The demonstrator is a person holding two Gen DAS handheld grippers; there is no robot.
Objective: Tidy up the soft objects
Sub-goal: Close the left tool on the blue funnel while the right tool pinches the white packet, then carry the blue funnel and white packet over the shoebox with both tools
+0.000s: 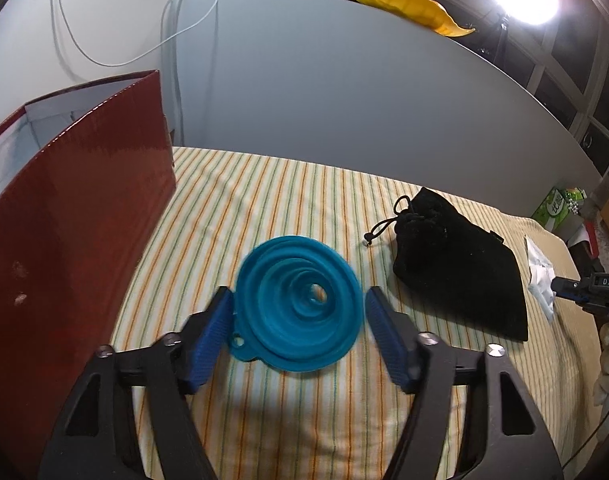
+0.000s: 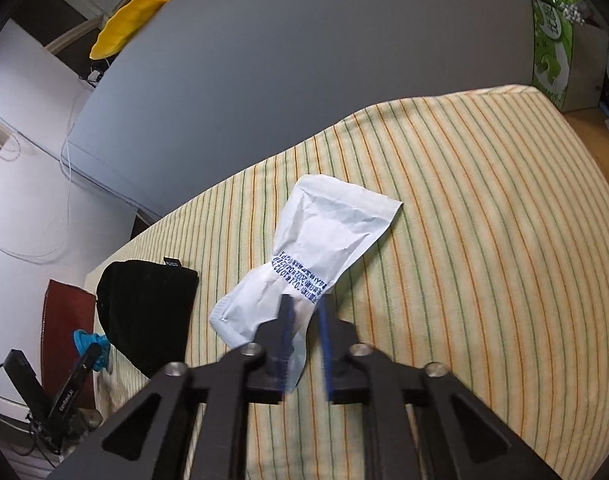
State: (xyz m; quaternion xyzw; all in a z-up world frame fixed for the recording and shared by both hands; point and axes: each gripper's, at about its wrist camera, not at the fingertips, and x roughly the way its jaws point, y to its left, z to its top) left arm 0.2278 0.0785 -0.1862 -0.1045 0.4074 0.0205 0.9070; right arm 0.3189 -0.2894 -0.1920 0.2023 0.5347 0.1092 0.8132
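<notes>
Blue collapsible funnel (image 1: 300, 304): soft silicone, concentric rings, collapsed nearly flat, wide mouth facing up and tilted, small hanging tab at its lower left edge; lies on the striped cloth near the red box. Black drawstring pouch (image 1: 456, 264): velvety, cinched at the neck, cord looped out toward the funnel, lying flat just beside the funnel. White packet (image 2: 320, 248): crinkled paper-like sachet, blue printed text across its pinched middle, lying beside the pouch.

Left tongs (image 1: 298, 312): pads either side of funnel, touching or not unclear
Funnel (image 1: 300, 306): teal, collapsed, blurred, on striped cloth (image 1: 284, 200)
Black pouch (image 1: 456, 264): drawstring, right of funnel, apart
Red box (image 1: 76, 220): upright, left edge
White packet (image 1: 540, 276): far right
</notes>
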